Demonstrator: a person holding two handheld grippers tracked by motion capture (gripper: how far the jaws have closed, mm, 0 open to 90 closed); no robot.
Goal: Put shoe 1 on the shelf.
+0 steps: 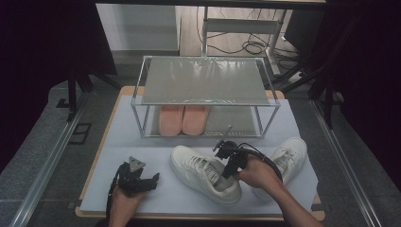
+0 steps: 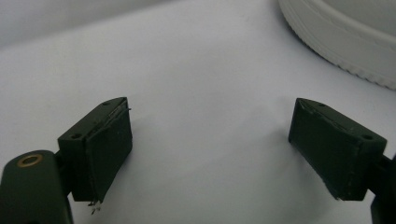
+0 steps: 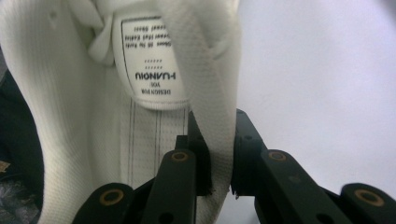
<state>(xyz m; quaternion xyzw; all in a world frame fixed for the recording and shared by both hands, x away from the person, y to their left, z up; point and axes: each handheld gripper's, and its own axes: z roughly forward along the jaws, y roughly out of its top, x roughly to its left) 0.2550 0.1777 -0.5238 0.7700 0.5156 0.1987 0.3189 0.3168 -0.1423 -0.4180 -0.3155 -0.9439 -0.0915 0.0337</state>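
Right gripper view: white sneaker (image 3: 93, 93) (tongue label visible)

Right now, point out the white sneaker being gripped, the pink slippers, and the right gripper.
white sneaker (image 1: 201, 172), high view, on its laced upper.
pink slippers (image 1: 183, 119), high view, where the pair meets on the rack's lower shelf.
right gripper (image 3: 220, 179), right gripper view, between its jaws, shut on the sneaker's collar wall.
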